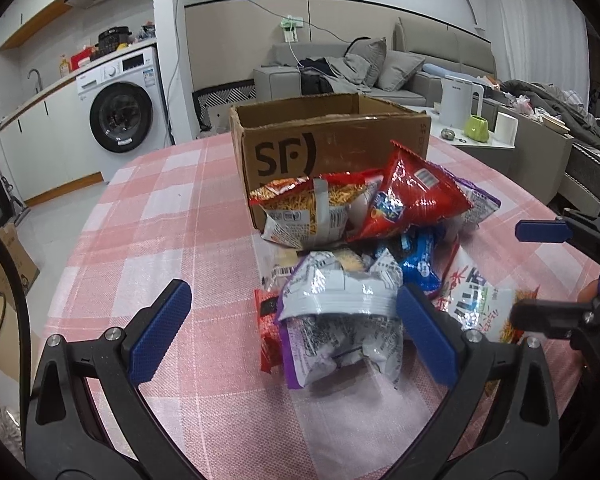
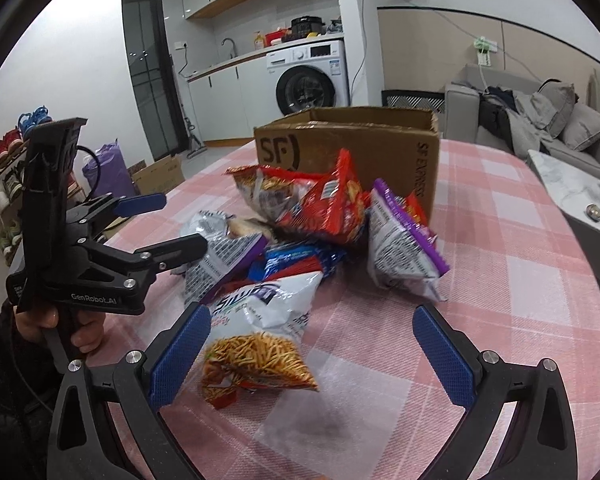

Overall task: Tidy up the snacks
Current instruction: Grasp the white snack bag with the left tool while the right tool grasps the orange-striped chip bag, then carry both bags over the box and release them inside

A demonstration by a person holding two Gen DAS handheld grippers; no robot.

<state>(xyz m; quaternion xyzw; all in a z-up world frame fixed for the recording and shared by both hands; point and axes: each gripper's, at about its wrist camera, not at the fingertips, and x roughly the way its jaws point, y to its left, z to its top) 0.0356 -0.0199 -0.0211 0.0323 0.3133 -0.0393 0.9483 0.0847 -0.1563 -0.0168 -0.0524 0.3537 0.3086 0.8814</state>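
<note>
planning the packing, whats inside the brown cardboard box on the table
The brown cardboard box stands open-topped behind the snack bags. Only its upper inner walls show; the near wall hides the floor, so its contents cannot be seen.

Cardboard box (image 1: 328, 140) carried big black "SF" logo on face toward snack pile; same logo showed on that face in right wrist view (image 2: 348, 148). Around corner from logo, box side wall read "SF EXPRESS", printed vertically. Left gripper (image 2: 172, 222), in front of box and left of it, bore white "GenRobot.AI" on black body. Snack bags before box had print and barcodes, too small or crumpled to read.
</note>
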